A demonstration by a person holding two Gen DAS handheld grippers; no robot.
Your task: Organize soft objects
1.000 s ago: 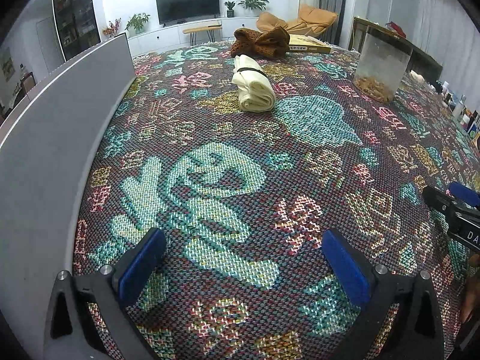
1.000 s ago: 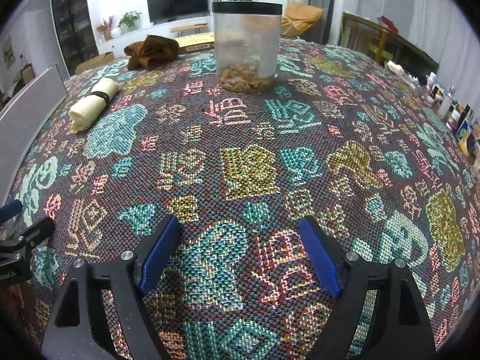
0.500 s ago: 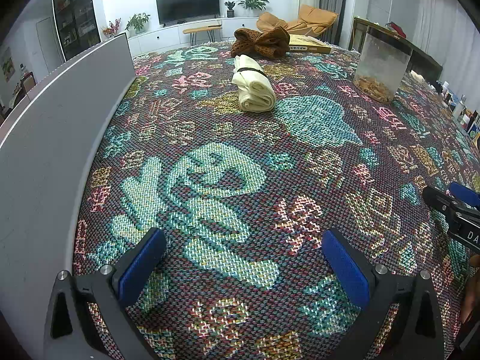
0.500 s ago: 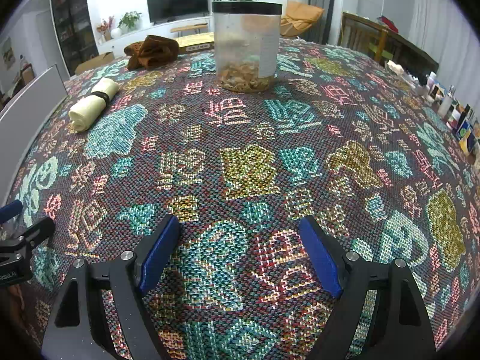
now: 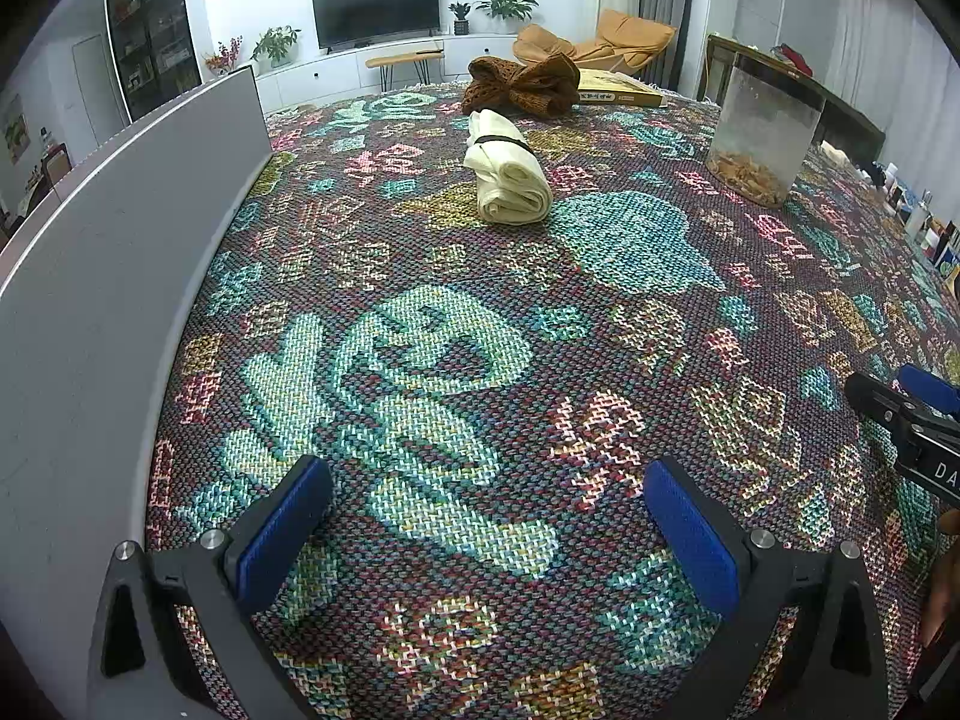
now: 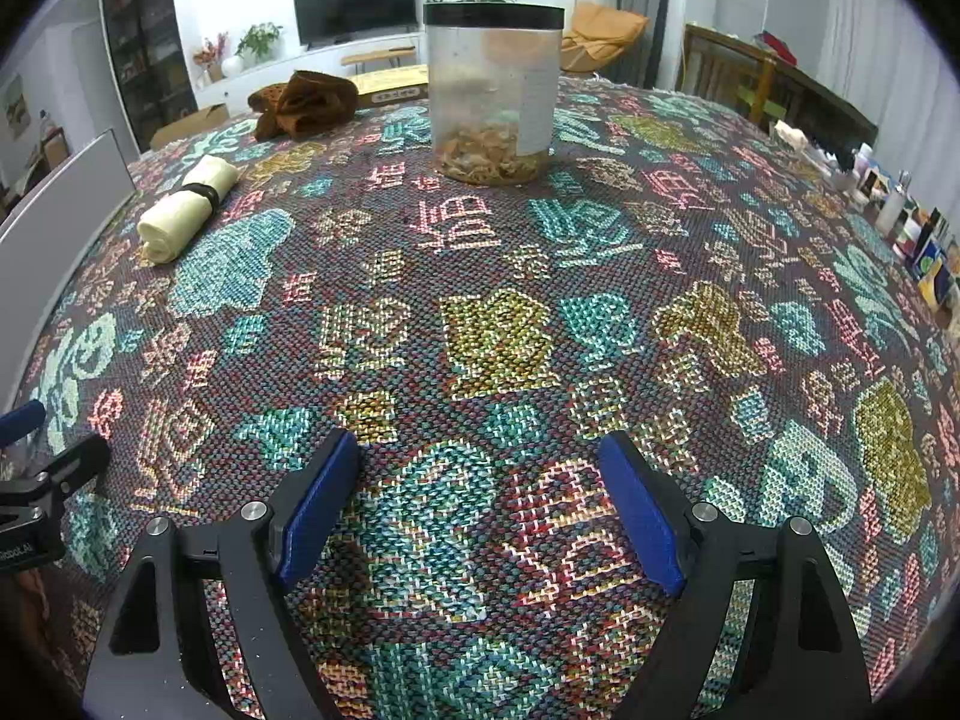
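Your left gripper (image 5: 486, 516) is wide open, nothing between the blue pads, hovering over the patterned tablecloth (image 5: 420, 372). Your right gripper (image 6: 480, 510) is the same: jaws spread, empty. The cream cloth roll (image 5: 509, 177) with a black band lies well ahead of the left gripper, far-left of the right. The brown knit piece (image 5: 522, 87) sits beyond it at the far edge, against a book (image 5: 618, 91). The clear jar (image 6: 493, 96) stands straight ahead of the right gripper, well apart.

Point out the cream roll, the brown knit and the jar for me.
cream roll (image 5: 510, 180): left wrist view, middle of the roll.
brown knit (image 5: 519, 84): left wrist view, centre of the bundle.
jar (image 6: 493, 96): right wrist view, clear wall below the lid.
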